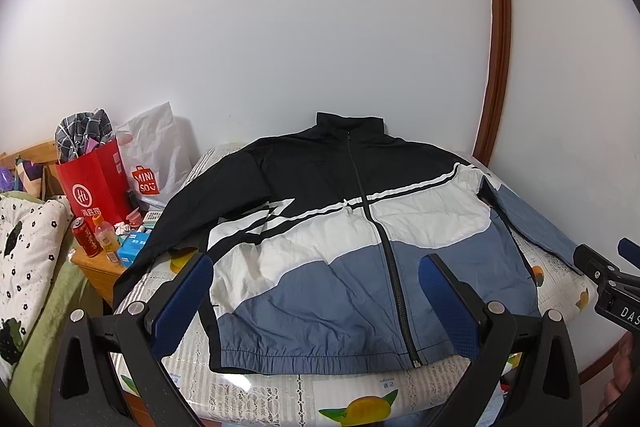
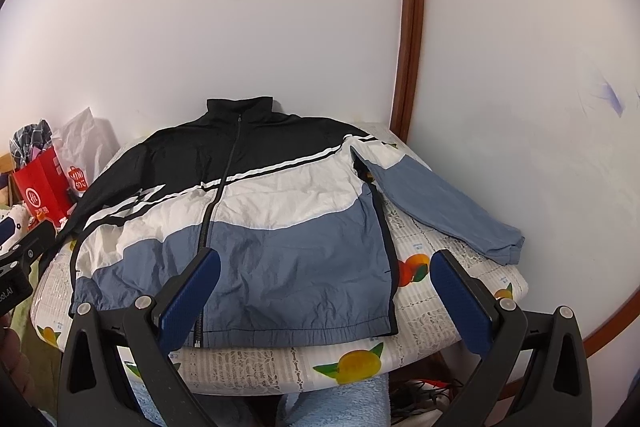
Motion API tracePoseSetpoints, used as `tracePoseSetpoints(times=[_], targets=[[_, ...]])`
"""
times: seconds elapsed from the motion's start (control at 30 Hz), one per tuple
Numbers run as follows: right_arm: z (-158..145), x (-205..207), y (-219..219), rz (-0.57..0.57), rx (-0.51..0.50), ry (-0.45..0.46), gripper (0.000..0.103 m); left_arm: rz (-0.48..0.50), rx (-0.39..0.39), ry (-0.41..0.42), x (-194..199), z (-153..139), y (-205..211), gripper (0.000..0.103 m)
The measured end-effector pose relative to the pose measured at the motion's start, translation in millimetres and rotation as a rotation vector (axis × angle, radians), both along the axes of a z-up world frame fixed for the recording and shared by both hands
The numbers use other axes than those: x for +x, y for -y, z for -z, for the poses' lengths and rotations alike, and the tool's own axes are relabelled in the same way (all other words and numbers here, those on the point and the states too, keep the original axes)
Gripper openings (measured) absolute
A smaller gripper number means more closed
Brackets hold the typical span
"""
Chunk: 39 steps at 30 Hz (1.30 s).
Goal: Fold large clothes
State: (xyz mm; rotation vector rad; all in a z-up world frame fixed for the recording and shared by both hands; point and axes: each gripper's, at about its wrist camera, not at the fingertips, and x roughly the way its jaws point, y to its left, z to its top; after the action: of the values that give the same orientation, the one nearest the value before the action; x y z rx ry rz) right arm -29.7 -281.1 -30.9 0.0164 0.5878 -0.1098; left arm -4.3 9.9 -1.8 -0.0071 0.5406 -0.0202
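Observation:
A zip-up jacket [image 1: 320, 235] in black, white and blue lies flat, front up, on a fruit-print table [image 1: 280, 395], collar toward the wall. Its black sleeve [image 1: 160, 227] hangs off the left edge; its blue sleeve [image 2: 440, 203] lies out to the right. My left gripper [image 1: 316, 275] hovers open above the hem, its blue pads [image 1: 184, 295] wide apart. My right gripper [image 2: 326, 267] is open too, over the jacket's lower right side [image 2: 280, 267]. Neither holds anything. The right gripper's body [image 1: 612, 279] shows at the left wrist view's right edge.
A white wall stands close behind the table, with a wooden door frame [image 1: 500, 27] at the right. Left of the table, a wooden nightstand [image 1: 100, 267] carries a red bag [image 1: 92, 187], a white bag [image 1: 152, 155], a can and a bottle. A bed [image 1: 28, 247] lies at far left.

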Motion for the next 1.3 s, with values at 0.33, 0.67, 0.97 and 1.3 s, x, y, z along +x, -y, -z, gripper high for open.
tracePoseSetpoints(times=[0.33,0.67,0.97,1.3], targets=[[1.5,-0.6,1.3,0.002,-0.002,0.003,0.103,-0.002,-0.004,0.003,-0.4,-1.9,-0.3,0.103],[1.5,-1.6,-1.7,-0.014,0.0,0.009,0.103,-0.008,-0.005,0.006,-1.6,-2.6,-1.9,0.103],[3.4,-1.0,0.8,-0.008,0.0,0.007,0.103,-0.011,-0.006,0.013,-2.4,-5.2,-3.2,0.103],[4.3,-1.8,1.5,-0.007,-0.001,0.007,0.103,-0.01,-0.007,0.015,-2.1,-8.1,-2.9,0.103]])
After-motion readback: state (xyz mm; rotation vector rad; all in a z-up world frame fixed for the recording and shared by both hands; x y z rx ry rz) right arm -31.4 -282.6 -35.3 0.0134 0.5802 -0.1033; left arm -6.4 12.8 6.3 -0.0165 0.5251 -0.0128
